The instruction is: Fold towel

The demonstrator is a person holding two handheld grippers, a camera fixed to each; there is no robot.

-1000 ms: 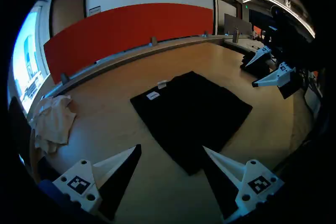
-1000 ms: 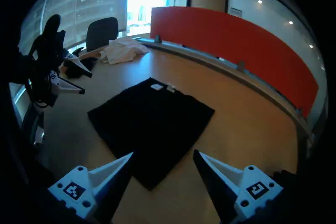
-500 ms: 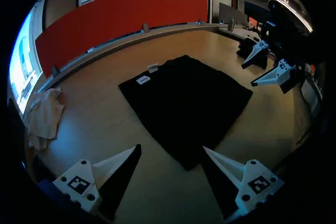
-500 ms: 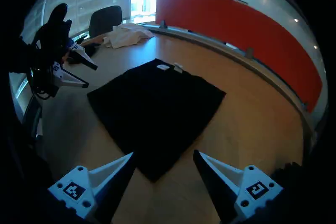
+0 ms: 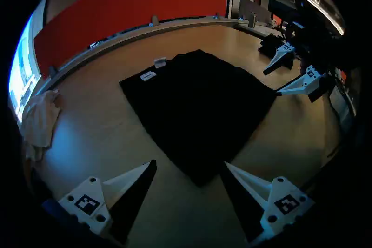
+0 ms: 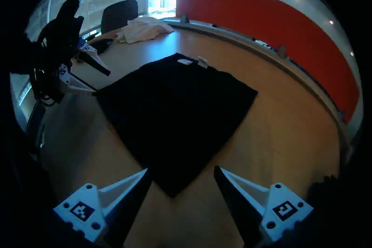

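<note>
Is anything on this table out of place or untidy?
The black towel lies flat and spread out. Only the pale cloth stands out: it sits crumpled near the table edge, apart from the towel.

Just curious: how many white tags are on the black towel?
2. One tag lies on the black towel near its far corner; the second tag sits at the edge beside it. Others may hide underneath.

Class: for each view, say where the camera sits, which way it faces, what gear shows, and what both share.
Left gripper view: rides the left gripper, facing across the black towel toward the right gripper; own open fingers below.
Right gripper view: rides the right gripper, facing over the towel toward the left gripper; own open fingers below.
Shared: towel, wooden table, red partition, white cloth.
</note>
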